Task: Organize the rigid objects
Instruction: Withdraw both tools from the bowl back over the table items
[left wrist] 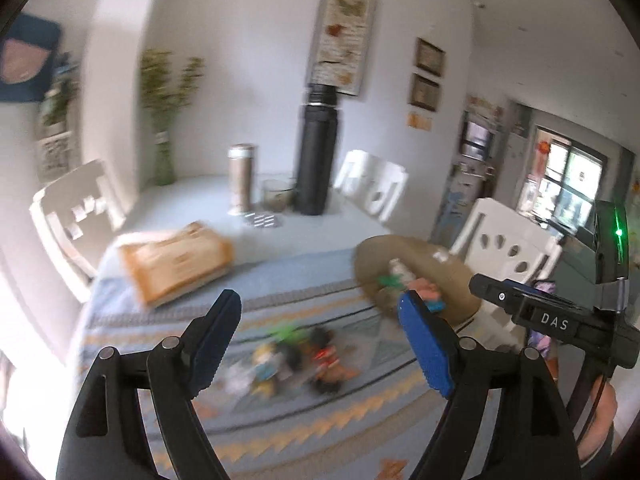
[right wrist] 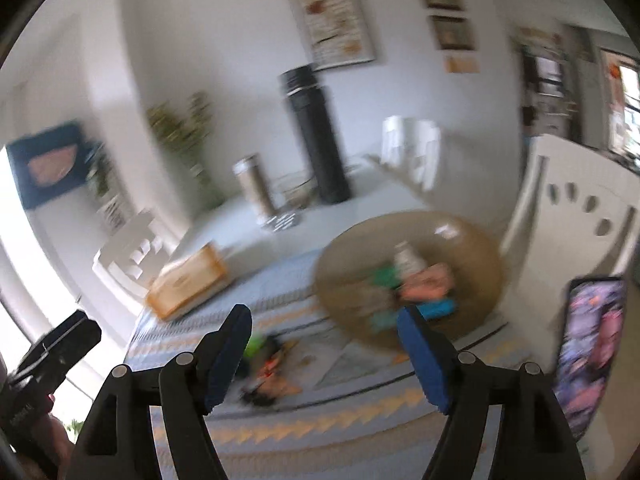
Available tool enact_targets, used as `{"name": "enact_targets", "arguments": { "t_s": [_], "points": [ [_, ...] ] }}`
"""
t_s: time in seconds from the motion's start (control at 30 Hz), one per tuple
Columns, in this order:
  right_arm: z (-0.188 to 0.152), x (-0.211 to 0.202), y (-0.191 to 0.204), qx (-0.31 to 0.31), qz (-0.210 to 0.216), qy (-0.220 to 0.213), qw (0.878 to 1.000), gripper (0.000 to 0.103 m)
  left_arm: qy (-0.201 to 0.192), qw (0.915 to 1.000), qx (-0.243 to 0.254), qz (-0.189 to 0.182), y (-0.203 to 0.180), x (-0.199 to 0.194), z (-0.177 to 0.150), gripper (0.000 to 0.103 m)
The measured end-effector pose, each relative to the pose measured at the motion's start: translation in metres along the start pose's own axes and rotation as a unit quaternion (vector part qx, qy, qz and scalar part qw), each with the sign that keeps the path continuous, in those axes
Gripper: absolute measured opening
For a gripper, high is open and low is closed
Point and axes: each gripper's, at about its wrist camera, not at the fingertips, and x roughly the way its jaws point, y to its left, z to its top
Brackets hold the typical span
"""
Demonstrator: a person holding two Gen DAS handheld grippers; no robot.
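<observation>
Toys, small and too blurred to count, lie in one loose heap on the patterned cloth just ahead of my jaws; green, red, yellow and dark pieces can be told apart, nothing finer. One round tan tray sits beyond and to the right of the heap, holding several more small items, among them a green, a pink and a blue one. My left gripper hangs above the heap with its two blue pads spread wide and nothing between them. My right gripper stands likewise spread and empty, between heap and tray. One orange-and-white packet lies to the left on the cloth. Farther back on the table stand one tall black flask, one slim tan cylinder and one glass bowl. Three white chairs flank the table. One vase of green stems occupies the far corner.
</observation>
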Motion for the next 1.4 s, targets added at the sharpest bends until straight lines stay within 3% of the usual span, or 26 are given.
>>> {"name": "enact_targets", "arguments": {
  "t_s": [0.07, 0.23, 0.33, 0.37, 0.43, 0.47, 0.63, 0.73, 0.97, 1.17, 1.4],
  "points": [
    [-0.023, 0.011, 0.025, -0.015, 0.021, 0.018, 1.0, 0.09, 0.014, 0.9996, -0.018, 0.018, 0.022, -0.005, -0.022, 0.08],
    [-0.087, 0.062, 0.068, -0.079, 0.011, 0.054, 0.995, 0.091, 0.075, 0.9938, -0.071, 0.042, 0.077, 0.02, -0.091, 0.08],
    [-0.114, 0.082, 0.07, -0.106, 0.005, 0.039, 0.994, 0.091, 0.104, 0.9895, -0.084, 0.055, 0.094, 0.038, -0.121, 0.079],
    [-0.119, 0.091, 0.073, -0.121, -0.012, 0.062, 0.991, 0.091, 0.111, 0.9882, -0.088, 0.057, 0.097, 0.044, -0.13, 0.079],
    [-0.117, 0.095, 0.07, -0.12, -0.018, 0.064, 0.991, 0.091, 0.125, 0.9865, -0.086, 0.06, 0.096, 0.047, -0.133, 0.08],
    [-0.116, 0.096, 0.067, -0.112, -0.016, 0.064, 0.992, 0.091, 0.111, 0.989, -0.078, 0.058, 0.093, 0.044, -0.132, 0.08],
    [-0.118, 0.119, 0.049, -0.066, -0.011, 0.125, 0.99, 0.094, 0.119, 0.9894, -0.038, 0.075, 0.081, 0.047, -0.137, 0.08],
    [-0.119, 0.123, 0.049, -0.062, -0.014, 0.131, 0.989, 0.094, 0.115, 0.9899, -0.029, 0.078, 0.079, 0.044, -0.138, 0.08],
    [-0.127, 0.133, 0.067, -0.115, -0.042, 0.15, 0.981, 0.094, 0.124, 0.9882, -0.049, 0.076, 0.085, 0.045, -0.138, 0.081],
    [-0.131, 0.129, 0.077, -0.15, -0.055, 0.14, 0.977, 0.094, 0.131, 0.9866, -0.061, 0.075, 0.09, 0.048, -0.138, 0.081],
    [-0.12, 0.128, 0.049, -0.07, -0.035, 0.148, 0.986, 0.094, 0.131, 0.9863, -0.063, 0.077, 0.092, 0.049, -0.138, 0.081]
  ]
}}
